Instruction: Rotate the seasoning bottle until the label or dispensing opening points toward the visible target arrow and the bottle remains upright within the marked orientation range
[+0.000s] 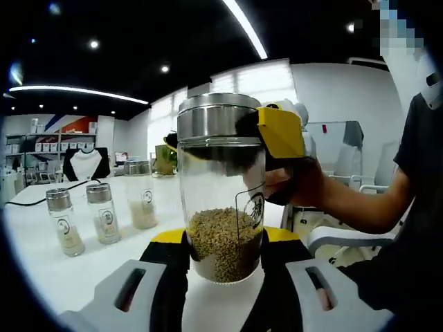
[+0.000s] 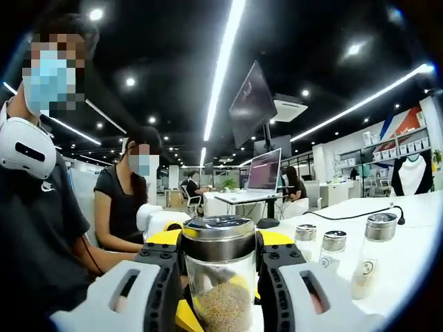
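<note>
Two grippers clamp one seasoning bottle, which stands upright on the white surface: the left gripper has its jaws closed on the glass body low down by the brown grains, and the right gripper has its jaws closed just under the steel cap. Three smaller shakers stand apart, further back on the surface.

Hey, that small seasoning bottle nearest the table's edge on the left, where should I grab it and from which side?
Probably the straight glass body of the small bottle, just under its metal cap, jaws coming in level from the open table in front. It stands upright, its neighbour sits close on one side, and the cap looks smooth.
</note>
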